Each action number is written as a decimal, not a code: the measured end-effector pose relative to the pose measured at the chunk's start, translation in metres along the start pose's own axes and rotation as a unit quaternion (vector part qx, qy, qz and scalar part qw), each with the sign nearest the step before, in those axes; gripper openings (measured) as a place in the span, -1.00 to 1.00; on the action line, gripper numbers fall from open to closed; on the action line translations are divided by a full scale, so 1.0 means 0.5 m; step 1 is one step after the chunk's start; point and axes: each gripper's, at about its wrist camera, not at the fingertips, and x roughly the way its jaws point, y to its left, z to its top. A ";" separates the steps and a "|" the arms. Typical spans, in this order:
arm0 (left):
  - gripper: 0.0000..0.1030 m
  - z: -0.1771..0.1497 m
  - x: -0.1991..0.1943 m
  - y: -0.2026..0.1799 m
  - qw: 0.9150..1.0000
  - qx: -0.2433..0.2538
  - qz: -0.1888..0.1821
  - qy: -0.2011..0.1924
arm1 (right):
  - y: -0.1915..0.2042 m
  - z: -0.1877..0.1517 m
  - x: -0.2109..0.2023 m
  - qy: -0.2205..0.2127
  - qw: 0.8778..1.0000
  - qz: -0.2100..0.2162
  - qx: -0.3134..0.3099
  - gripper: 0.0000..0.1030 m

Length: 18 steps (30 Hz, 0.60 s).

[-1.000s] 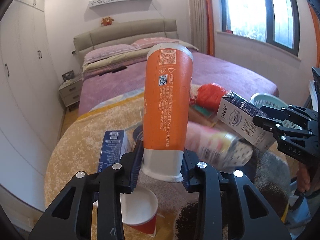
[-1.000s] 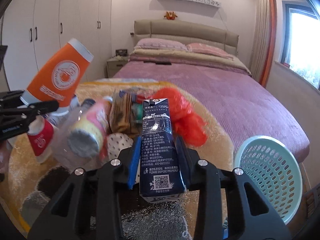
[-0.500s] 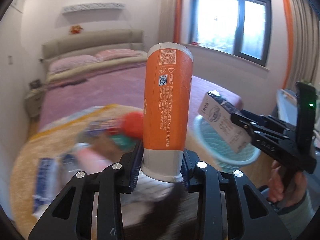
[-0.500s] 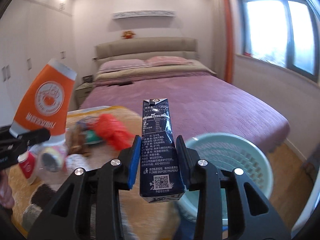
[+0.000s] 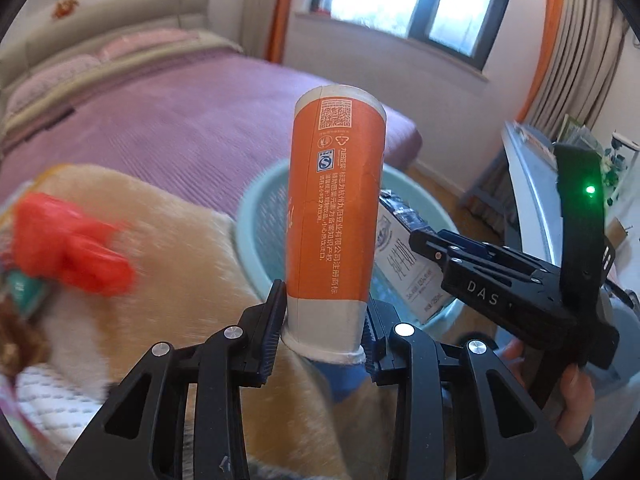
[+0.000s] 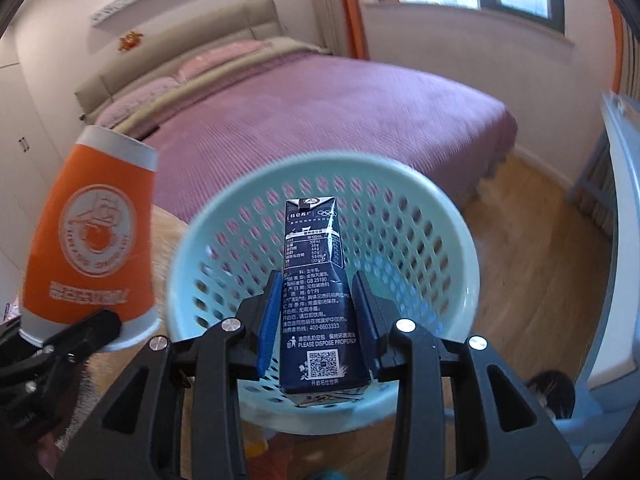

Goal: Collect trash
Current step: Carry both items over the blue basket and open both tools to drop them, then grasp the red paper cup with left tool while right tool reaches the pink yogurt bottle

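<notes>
Both views have swung from the rug's litter pile to the basket.
Purple bed [image 6: 320, 112], wood floor [image 6: 540, 248], tan rug [image 5: 160, 240], mint basket [image 6: 460, 232]; left gripper [image 5: 324, 320] clamps an orange cup [image 5: 336, 200], right gripper [image 6: 316, 312] clamps a navy carton [image 6: 316, 300] over the basket.

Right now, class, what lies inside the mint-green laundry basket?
The basket looks empty: only perforated wall shows. The milk carton in the right gripper hides part of its floor.
</notes>
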 end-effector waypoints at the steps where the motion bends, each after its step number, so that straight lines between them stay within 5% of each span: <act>1: -0.37 0.004 0.020 -0.001 1.000 -0.003 -0.007 0.013 | -0.007 -0.004 0.007 0.004 1.000 -0.004 0.003 -0.36; 5: -0.32 0.001 0.084 0.001 0.998 -0.016 -0.023 0.049 | -0.012 -0.011 0.032 0.025 1.000 -0.008 0.013 -0.36; 8: -0.10 0.000 0.112 -0.008 0.998 -0.020 -0.027 0.056 | -0.016 -0.010 0.043 0.031 0.999 -0.003 0.020 -0.34; 11: 0.25 -0.008 0.095 -0.013 0.999 -0.022 -0.021 0.036 | -0.017 -0.007 0.038 0.025 0.999 -0.001 0.021 -0.34; 13: 0.30 -0.012 0.070 -0.017 0.999 -0.018 -0.024 0.022 | -0.017 -0.005 0.028 0.015 1.000 -0.002 0.015 -0.31; 15: 0.37 -0.016 0.040 -0.019 0.999 -0.017 -0.031 0.003 | -0.013 -0.006 0.013 0.002 1.000 0.001 0.011 -0.04; 18: 0.41 -0.033 -0.009 -0.015 0.999 -0.016 -0.026 -0.022 | 0.003 -0.008 -0.016 -0.016 1.000 0.004 0.001 -0.04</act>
